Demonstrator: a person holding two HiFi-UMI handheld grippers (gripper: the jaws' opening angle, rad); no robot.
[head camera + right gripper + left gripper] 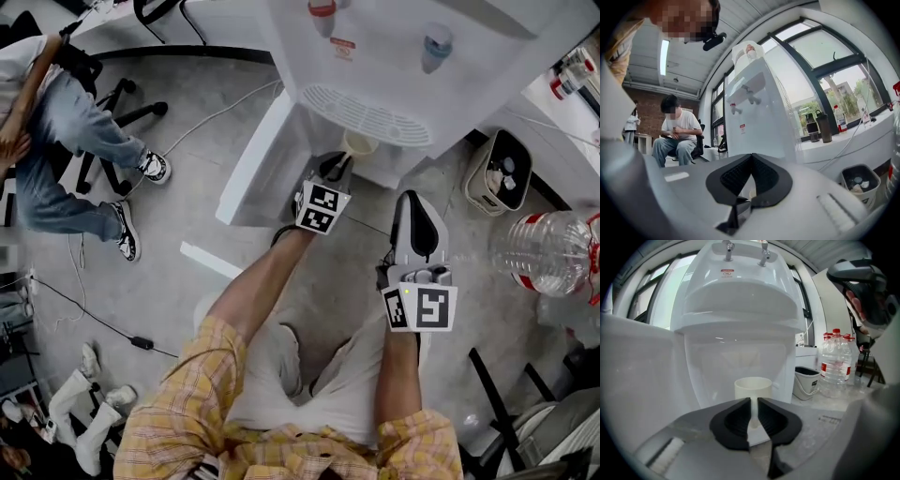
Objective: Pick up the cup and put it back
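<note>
A cream cup (359, 143) is at the front of the white water dispenser (394, 47), just below its slotted drip tray (366, 114). My left gripper (335, 172) reaches to it from the near side. In the left gripper view the cup (753, 386) fills the middle, and its near wall runs down between the black pads (736, 420), which press on it. I cannot tell whether the cup rests on anything. My right gripper (418, 217) hangs lower right, away from the cup, its jaws (751, 158) closed together with nothing in them.
A small bin (497, 169) with rubbish stands right of the dispenser, beside large water bottles (553, 251). A person sits on a chair at far left (56, 122). A cable (202, 122) trails over the floor. Boots (84, 417) lie at lower left.
</note>
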